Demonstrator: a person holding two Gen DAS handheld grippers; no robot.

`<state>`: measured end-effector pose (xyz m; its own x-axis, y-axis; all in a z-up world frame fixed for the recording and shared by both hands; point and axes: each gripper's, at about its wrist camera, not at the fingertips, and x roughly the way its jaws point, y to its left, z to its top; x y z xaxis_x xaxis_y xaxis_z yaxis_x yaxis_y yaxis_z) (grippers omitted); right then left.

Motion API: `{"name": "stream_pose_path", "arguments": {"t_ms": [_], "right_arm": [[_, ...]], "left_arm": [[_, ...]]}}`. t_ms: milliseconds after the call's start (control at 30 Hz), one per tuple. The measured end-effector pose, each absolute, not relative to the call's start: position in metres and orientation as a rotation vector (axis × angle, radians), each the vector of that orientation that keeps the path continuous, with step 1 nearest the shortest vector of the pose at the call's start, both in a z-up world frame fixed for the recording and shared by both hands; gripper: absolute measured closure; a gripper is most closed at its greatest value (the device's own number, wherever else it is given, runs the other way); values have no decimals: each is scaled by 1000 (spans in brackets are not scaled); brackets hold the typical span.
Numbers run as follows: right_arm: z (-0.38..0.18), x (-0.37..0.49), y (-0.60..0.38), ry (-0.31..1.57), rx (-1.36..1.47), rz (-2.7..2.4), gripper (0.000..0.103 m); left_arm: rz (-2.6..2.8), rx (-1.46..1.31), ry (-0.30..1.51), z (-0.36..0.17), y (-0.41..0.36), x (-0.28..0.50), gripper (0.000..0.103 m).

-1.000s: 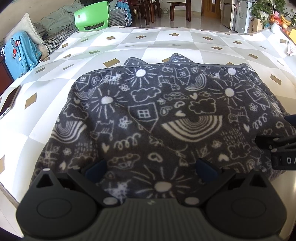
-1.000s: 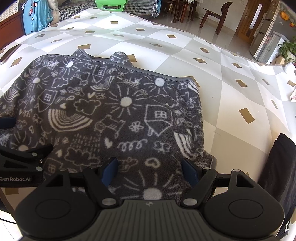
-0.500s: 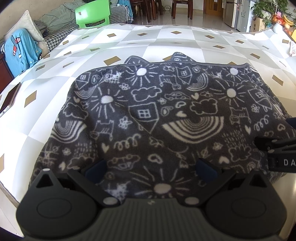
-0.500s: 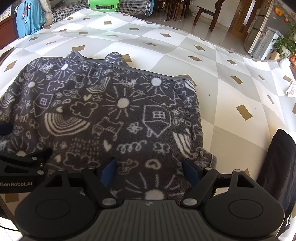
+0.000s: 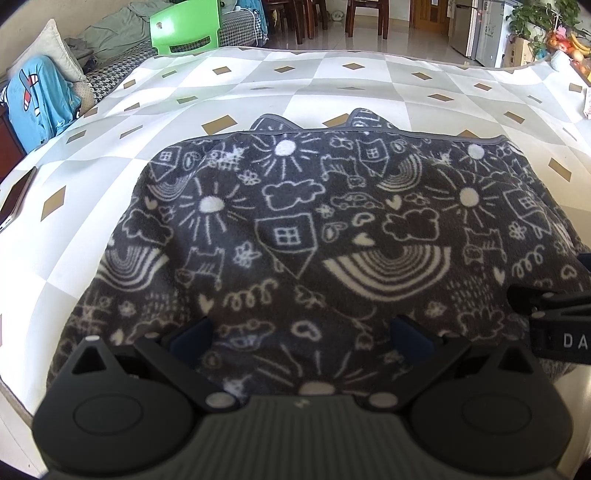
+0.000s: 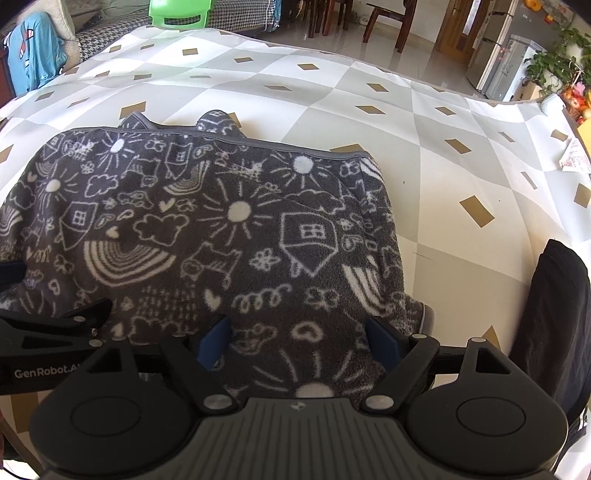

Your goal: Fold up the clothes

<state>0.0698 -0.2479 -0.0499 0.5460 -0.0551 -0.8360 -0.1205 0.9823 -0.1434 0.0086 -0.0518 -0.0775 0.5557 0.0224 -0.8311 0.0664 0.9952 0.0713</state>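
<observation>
Both tongs [image 5: 301, 334] [image 6: 299, 338] gape; left reads "GenRobot.A".

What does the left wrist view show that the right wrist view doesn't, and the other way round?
Only the left wrist view: a phone at the table's left edge and the open left gripper over the fleece's near edge. Only the right wrist view: a black garment at the right, a paper far right, and the open right gripper. Both: the dark patterned fleece on the checkered cloth, and a green chair beyond.
</observation>
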Motion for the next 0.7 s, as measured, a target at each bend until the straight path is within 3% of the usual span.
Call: {"name": "stream_pose_path", "arguments": {"t_ms": [700], "right_arm": [[-44, 70, -264, 1007, -52, -130, 22]], "left_arm": [[-64, 120, 981, -76, -90, 29, 0]]}}
